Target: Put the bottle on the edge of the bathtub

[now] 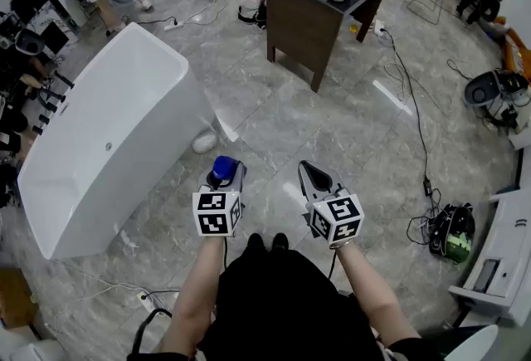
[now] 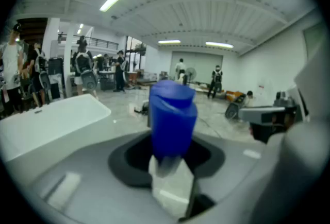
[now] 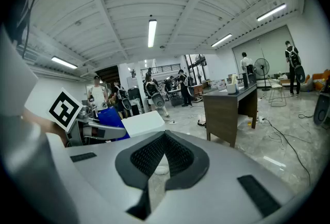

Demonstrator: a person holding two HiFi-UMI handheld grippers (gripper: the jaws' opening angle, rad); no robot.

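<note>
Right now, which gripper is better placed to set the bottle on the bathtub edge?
Left. The left gripper has the blue bottle clamped between its jaws and is on the side nearer the bathtub. The right gripper is shut on nothing and sits farther from the tub.

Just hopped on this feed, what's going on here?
A person stands on the tiled floor with a gripper in each hand. The left gripper is closed on a blue bottle and holds it upright. The right gripper is shut and empty. The white bathtub sits ahead to the person's left, apart from both grippers, and nothing stands on its edge yet, so the bottle has not been placed.
</note>
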